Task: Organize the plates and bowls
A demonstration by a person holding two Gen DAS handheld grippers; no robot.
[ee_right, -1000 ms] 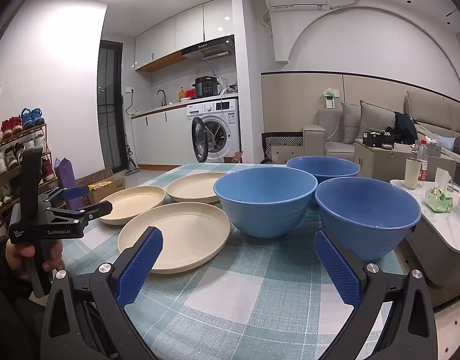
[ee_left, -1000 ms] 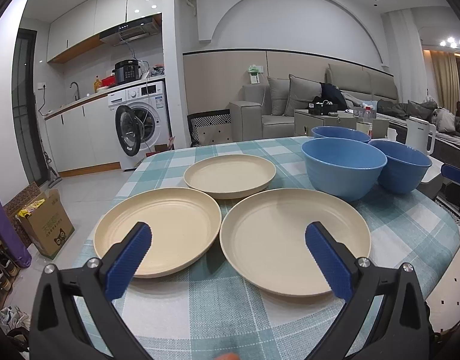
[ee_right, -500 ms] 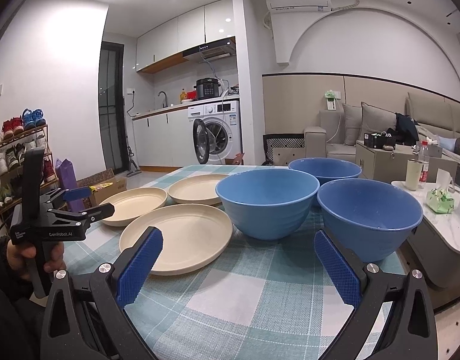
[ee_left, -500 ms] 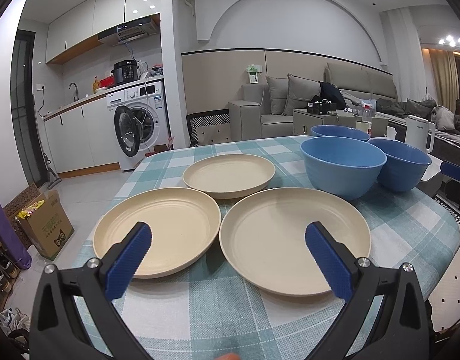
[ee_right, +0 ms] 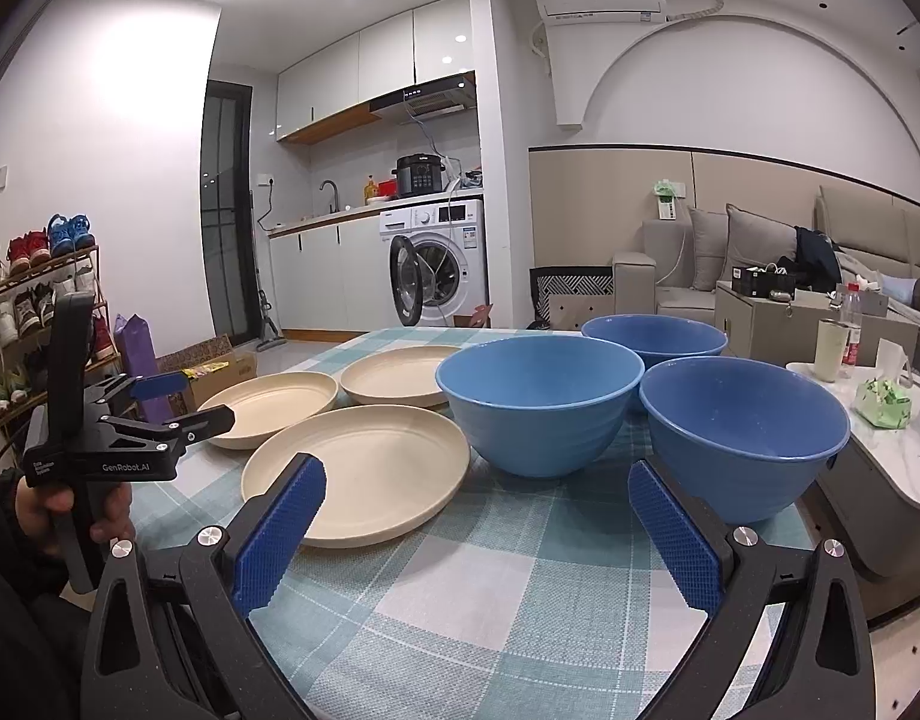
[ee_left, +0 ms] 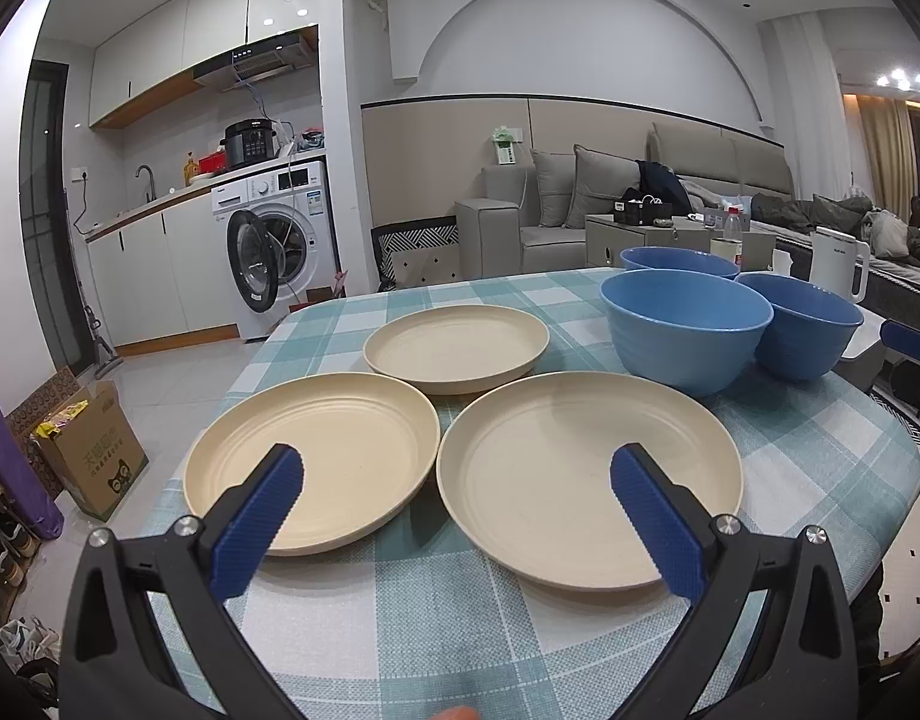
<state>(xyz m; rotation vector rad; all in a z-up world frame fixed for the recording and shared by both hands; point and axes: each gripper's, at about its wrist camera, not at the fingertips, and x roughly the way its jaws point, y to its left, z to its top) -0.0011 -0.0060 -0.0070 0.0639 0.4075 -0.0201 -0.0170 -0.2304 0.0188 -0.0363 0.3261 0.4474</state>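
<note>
Since the earlier frames very little has moved: the right gripper (ee_right: 475,531) has crept slightly nearer the dishes, and the left gripper (ee_left: 457,519) holds almost the same view as before. Both hang above the near edge of the table (ee_left: 460,630), which wears a teal checked cloth, and both have their jaws spread wide with nothing between the blue pads.

The middle blue bowl (ee_right: 539,411) serves as landmark. The large cream plate (ee_right: 358,474) lies just left of it, nearly touching its base. Beyond that plate, farther left, lies a second cream plate (ee_right: 271,408), and a third cream plate (ee_right: 397,381) sits behind the landmark's left side. A second blue bowl (ee_right: 745,438) stands just right of the landmark, close against it, and a third blue bowl (ee_right: 655,339) sits behind the two. All six dishes rest separately on the cloth, none stacked.

A washing machine (ee_right: 439,261) with its door open stands far behind the landmark.
</note>
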